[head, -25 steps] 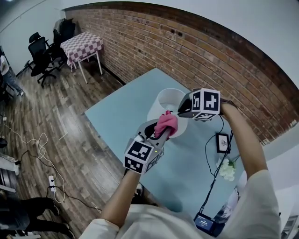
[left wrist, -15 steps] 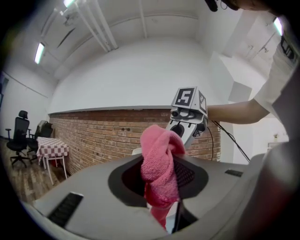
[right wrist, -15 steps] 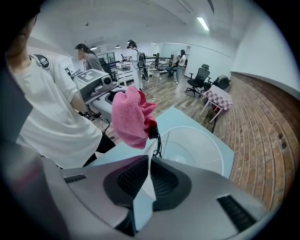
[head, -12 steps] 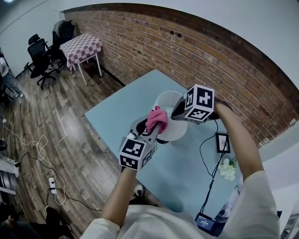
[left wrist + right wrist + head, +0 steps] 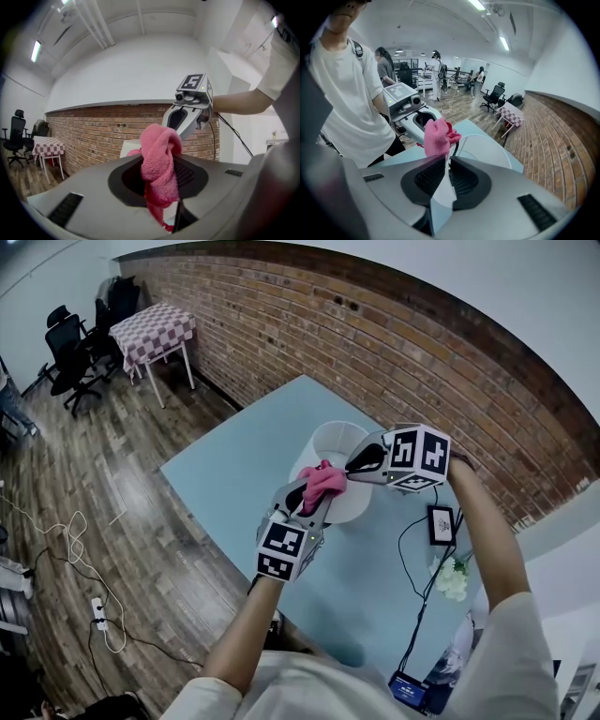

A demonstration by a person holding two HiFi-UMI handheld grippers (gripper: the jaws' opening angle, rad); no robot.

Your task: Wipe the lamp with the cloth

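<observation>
Left gripper [image 5: 310, 502] pinching bunched pink cloth [image 5: 324, 480]; cloth up against near side of white lamp [image 5: 334, 439] shade. Right gripper [image 5: 352, 466] straddling shade rim, jaws slightly apart, just been opening, rim between them. Lamp on pale blue table [image 5: 234, 465].

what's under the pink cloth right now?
The pink cloth, clamped in the left gripper, sits over the near rim of the white lampshade. The patch of shade beneath it is covered. The lamp's base is hidden by shade and gripper.
</observation>
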